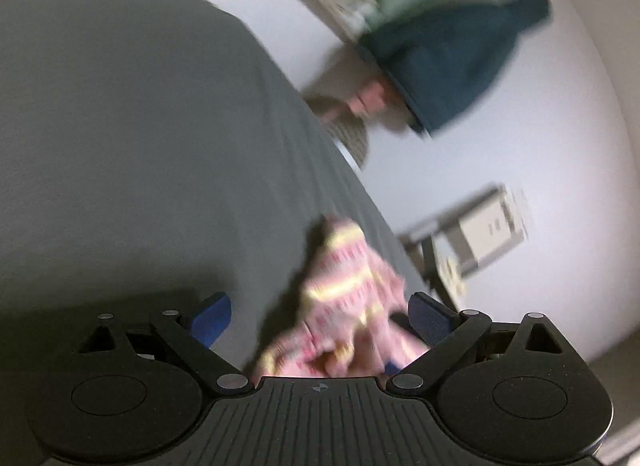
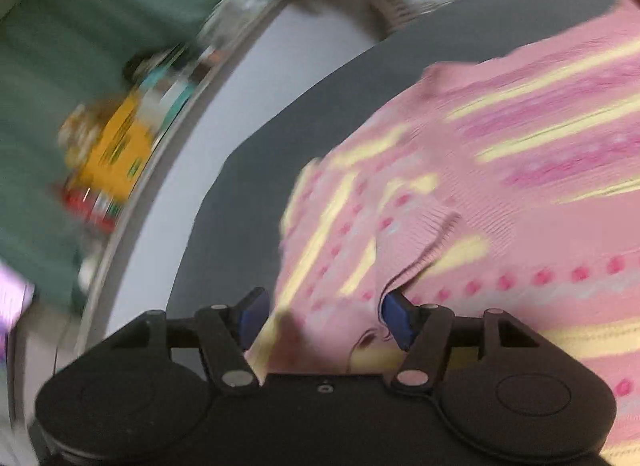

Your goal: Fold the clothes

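Sweater (image 2: 500, 185) apparently on table (image 2: 248, 193)

Grey table (image 1: 120, 125) stood on pale floor (image 1: 500, 153); green curtain (image 2: 72, 25) behind, blurred; cluttered shelf (image 2: 116, 153) w/ yellow box.

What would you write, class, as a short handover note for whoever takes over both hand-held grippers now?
Left hand-held gripper: open, a bunched part of the pink sweater between its pads, not pinched.
Right hand-held gripper: open, sweater fabric between its pads, not gripped.
The sweater lies rumpled on the grey table.
Done: no neat fold shows yet.
Left: smooth it, fold it.
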Action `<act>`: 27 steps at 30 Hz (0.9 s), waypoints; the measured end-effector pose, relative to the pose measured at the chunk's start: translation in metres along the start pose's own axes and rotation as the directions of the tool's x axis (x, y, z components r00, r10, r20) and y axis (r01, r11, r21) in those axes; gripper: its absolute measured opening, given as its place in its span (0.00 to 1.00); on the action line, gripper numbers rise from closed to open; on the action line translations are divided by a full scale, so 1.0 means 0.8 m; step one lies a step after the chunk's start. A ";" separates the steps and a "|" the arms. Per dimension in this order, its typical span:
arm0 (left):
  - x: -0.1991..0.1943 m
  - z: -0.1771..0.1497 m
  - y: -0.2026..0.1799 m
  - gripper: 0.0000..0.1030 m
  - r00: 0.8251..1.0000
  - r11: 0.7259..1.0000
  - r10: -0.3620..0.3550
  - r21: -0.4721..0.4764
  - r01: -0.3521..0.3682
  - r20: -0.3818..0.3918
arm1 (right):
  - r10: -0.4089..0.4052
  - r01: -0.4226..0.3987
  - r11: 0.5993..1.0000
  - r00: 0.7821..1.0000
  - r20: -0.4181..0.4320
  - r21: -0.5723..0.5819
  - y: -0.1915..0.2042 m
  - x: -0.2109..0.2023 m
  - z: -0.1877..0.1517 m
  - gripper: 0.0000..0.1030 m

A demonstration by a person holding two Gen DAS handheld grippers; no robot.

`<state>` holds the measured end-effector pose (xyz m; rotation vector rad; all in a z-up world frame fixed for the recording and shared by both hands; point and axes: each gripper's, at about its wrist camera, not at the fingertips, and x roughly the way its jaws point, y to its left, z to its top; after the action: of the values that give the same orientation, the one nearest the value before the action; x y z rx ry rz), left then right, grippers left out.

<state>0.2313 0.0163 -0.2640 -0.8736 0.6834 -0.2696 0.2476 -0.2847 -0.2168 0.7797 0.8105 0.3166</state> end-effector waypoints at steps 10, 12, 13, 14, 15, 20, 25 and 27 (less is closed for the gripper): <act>0.016 -0.002 -0.003 0.93 1.000 1.000 0.010 0.001 -0.010 -0.020 | 0.004 -0.005 0.977 1.000 0.006 0.211 -0.001 -0.019 -0.031 0.60; 0.014 -0.001 -0.003 0.93 1.000 1.000 0.008 0.003 -0.008 -0.021 | -0.005 0.004 0.970 1.000 0.006 0.242 -0.001 -0.009 -0.033 0.55; 0.012 -0.001 -0.003 0.93 1.000 1.000 0.008 0.002 -0.007 -0.022 | -0.010 0.008 0.966 1.000 0.006 0.258 -0.002 -0.004 -0.034 0.41; 0.011 -0.001 -0.002 0.93 1.000 1.000 0.008 0.002 -0.008 -0.023 | -0.015 0.013 0.962 1.000 0.006 0.273 -0.002 0.001 -0.035 0.36; 0.011 -0.001 -0.002 0.93 1.000 1.000 0.009 0.003 -0.009 -0.025 | -0.020 0.017 0.957 1.000 0.006 0.289 -0.002 0.006 -0.036 0.27; 0.008 0.002 0.000 0.93 1.000 1.000 0.016 0.002 -0.016 -0.020 | -0.040 0.017 0.937 0.997 0.059 0.348 -0.009 0.006 -0.049 0.06; 0.007 0.005 0.001 0.93 0.999 0.999 0.038 0.003 -0.038 -0.015 | -0.057 0.034 0.956 0.996 0.072 0.293 0.015 -0.026 -0.072 0.05; 0.009 0.005 -0.001 0.93 0.999 0.999 0.041 0.017 -0.040 -0.020 | -0.094 0.078 0.954 0.995 0.044 0.289 0.013 -0.026 -0.080 0.05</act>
<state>0.2394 0.0144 -0.2648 -0.8416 0.7160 -0.2475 0.1867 -0.2567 -0.2264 1.0177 0.8444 0.0974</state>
